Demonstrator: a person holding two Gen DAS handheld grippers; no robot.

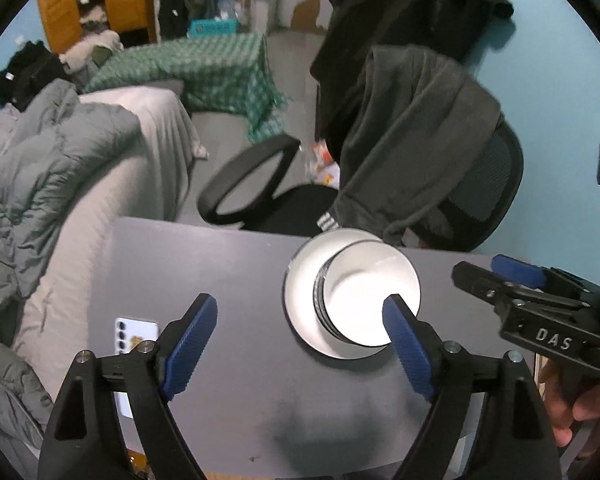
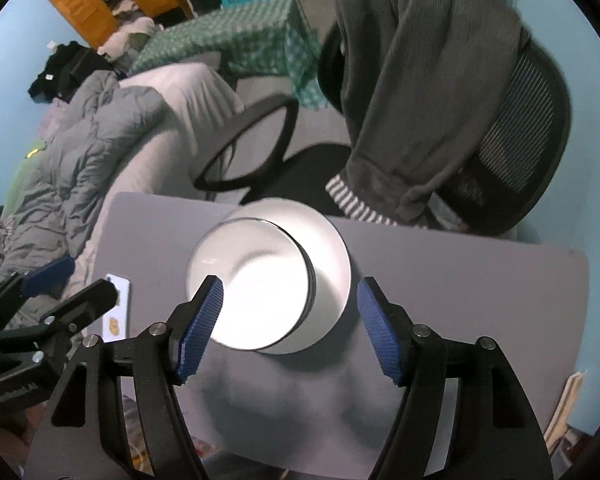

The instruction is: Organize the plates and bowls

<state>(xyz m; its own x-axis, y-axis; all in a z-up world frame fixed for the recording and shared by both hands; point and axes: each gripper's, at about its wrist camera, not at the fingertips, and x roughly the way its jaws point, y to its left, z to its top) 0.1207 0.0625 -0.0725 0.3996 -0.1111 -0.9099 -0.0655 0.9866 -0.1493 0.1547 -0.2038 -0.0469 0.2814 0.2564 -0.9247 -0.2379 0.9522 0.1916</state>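
Left gripper, lower centre of its own view: blue pads spread wide, nothing between them, held above the grey table. Right gripper, lower centre of its view: jaws likewise parted and empty.

Stack of white bowls sits on a white plate, right of centre in the left view and at centre in the right view. The stack is off-centre on the plate, and the plate lies near the table's far edge. Neither gripper touches the crockery.

A phone lies on the table at lower left. Behind the table stands a black office chair draped with a grey garment. A hand grips the right tool at the lower right edge of the left view.
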